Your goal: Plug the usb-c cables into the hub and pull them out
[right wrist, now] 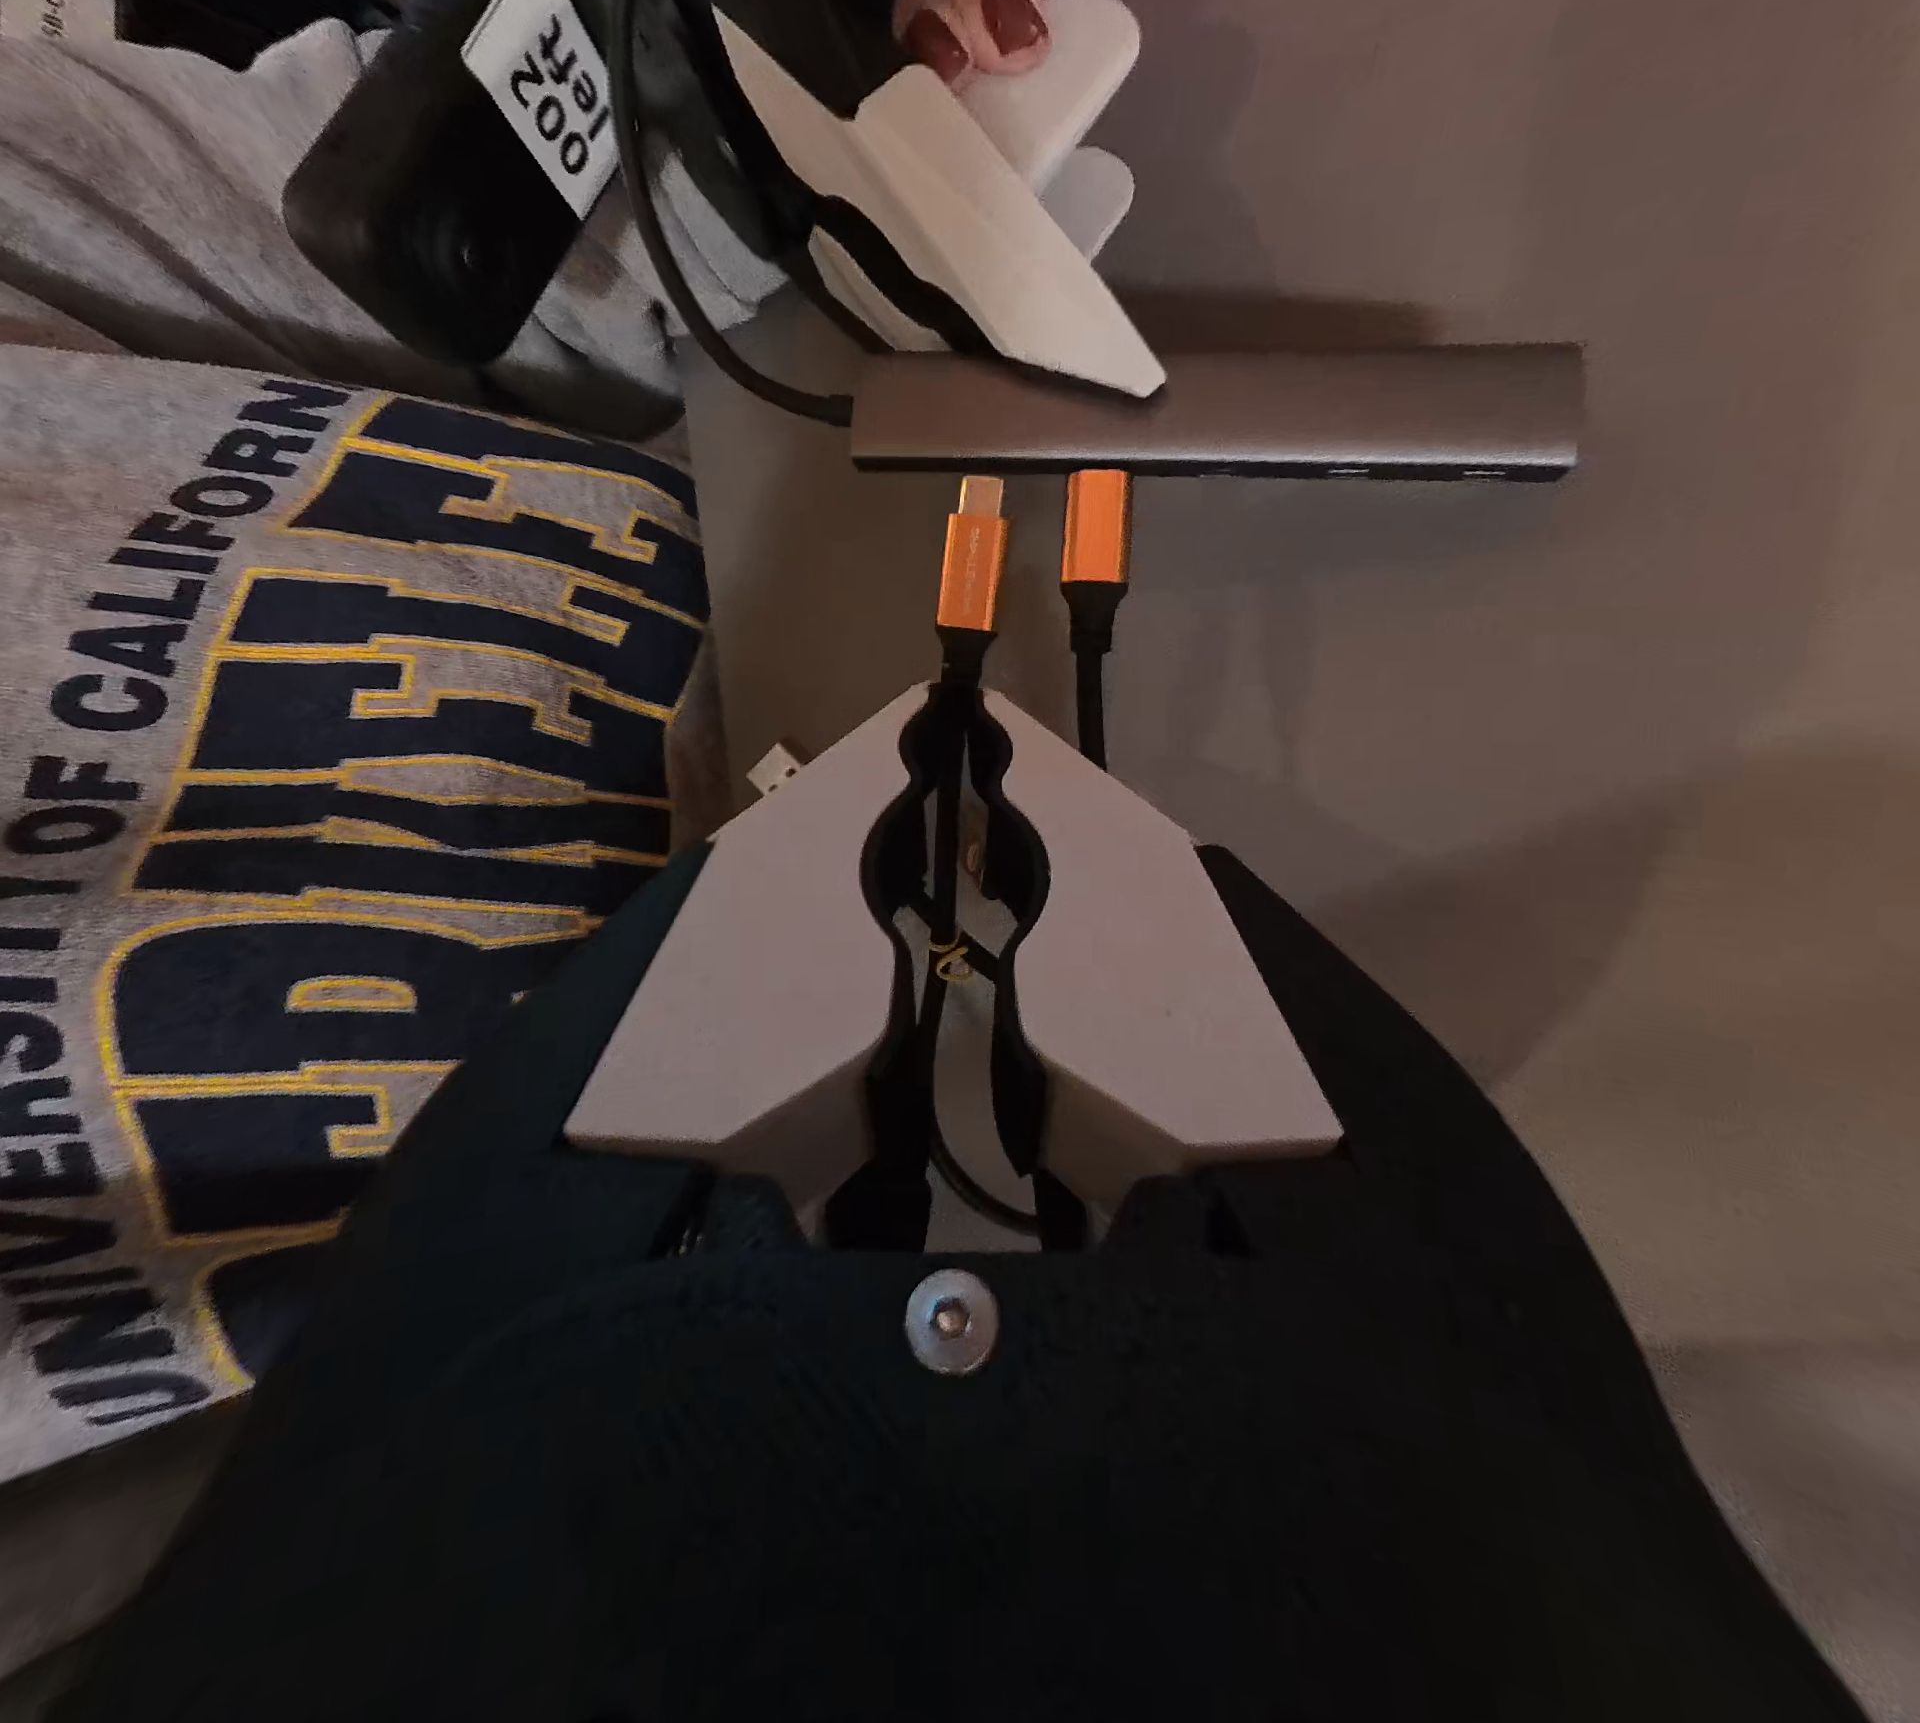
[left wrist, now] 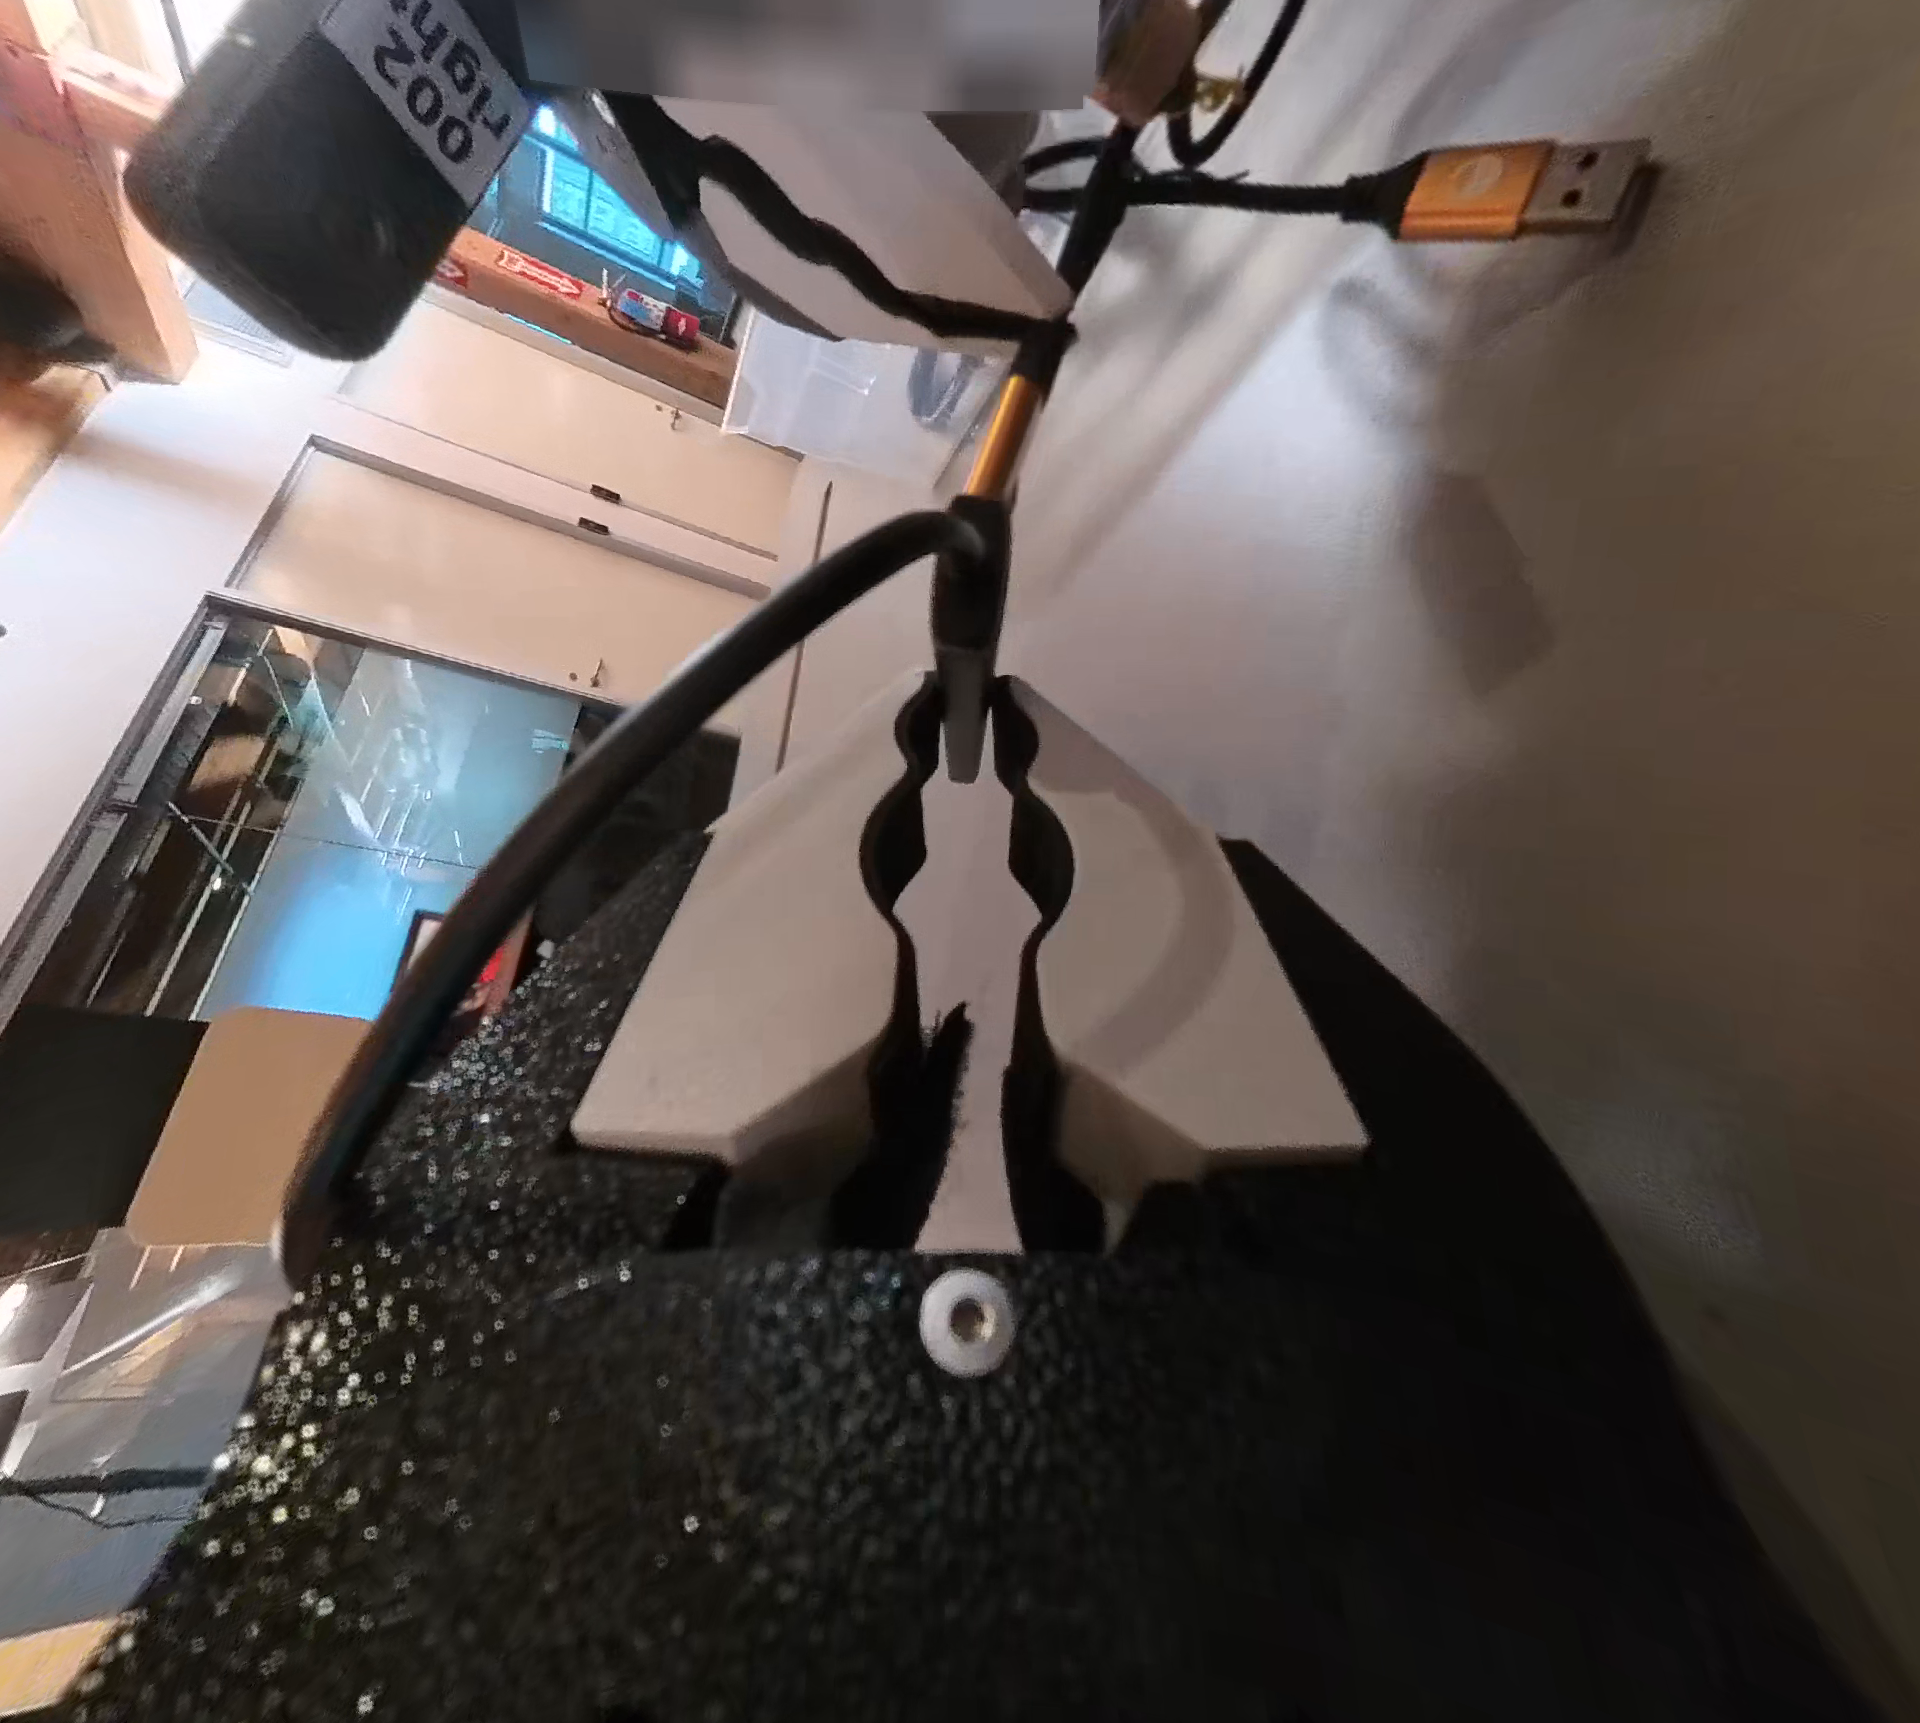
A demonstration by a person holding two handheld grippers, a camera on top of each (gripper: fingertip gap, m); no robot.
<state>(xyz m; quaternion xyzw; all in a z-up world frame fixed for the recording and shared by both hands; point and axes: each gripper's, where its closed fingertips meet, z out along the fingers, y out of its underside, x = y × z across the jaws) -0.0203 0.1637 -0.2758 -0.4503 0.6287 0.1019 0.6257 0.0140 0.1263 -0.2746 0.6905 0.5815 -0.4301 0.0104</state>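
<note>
The left claw (right wrist: 1132,385) is clamped on the grey hub (right wrist: 1351,416) above the bench (right wrist: 1558,842), while the right claw (right wrist: 961,697) is clamped on a black USB-C cable (right wrist: 951,842) whose orange plug (right wrist: 971,561) sits just short of the hub, beside a second orange plug (right wrist: 1096,530) already inserted.

Each tool (right wrist: 956,707) is built from white wedge-shaped fingers (right wrist: 1132,977) on a black textured body, fastened by one silver screw (right wrist: 948,1327). A grey printed sweatshirt (right wrist: 312,738) is worn.
</note>
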